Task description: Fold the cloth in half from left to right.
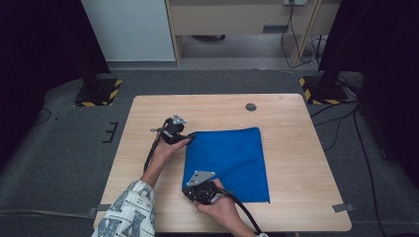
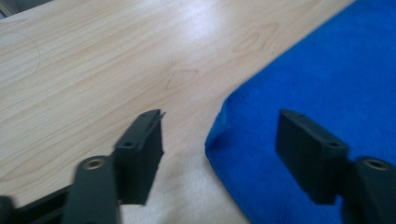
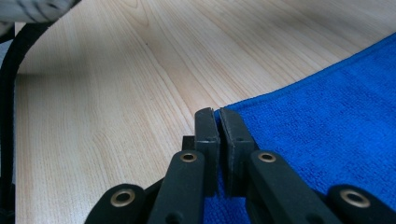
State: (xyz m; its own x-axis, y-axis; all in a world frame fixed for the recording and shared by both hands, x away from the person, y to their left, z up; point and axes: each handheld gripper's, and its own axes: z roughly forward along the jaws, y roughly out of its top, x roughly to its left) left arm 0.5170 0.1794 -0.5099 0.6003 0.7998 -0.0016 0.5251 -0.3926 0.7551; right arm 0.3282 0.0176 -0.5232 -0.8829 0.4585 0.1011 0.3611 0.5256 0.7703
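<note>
Two corners of the cloth [image 1: 228, 163], lying mid-table [image 1: 296, 148], are being worked: the right gripper [image 3: 217, 122] is pinching the near-left one, while the left gripper [image 2: 219, 133] is straddling the far-left, jaws wide. Closing too shallow risks losing that corner, leaving the lift lopsided.

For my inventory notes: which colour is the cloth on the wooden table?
Bright blue, plain: the square terry cloth shows best in the right gripper view.
</note>
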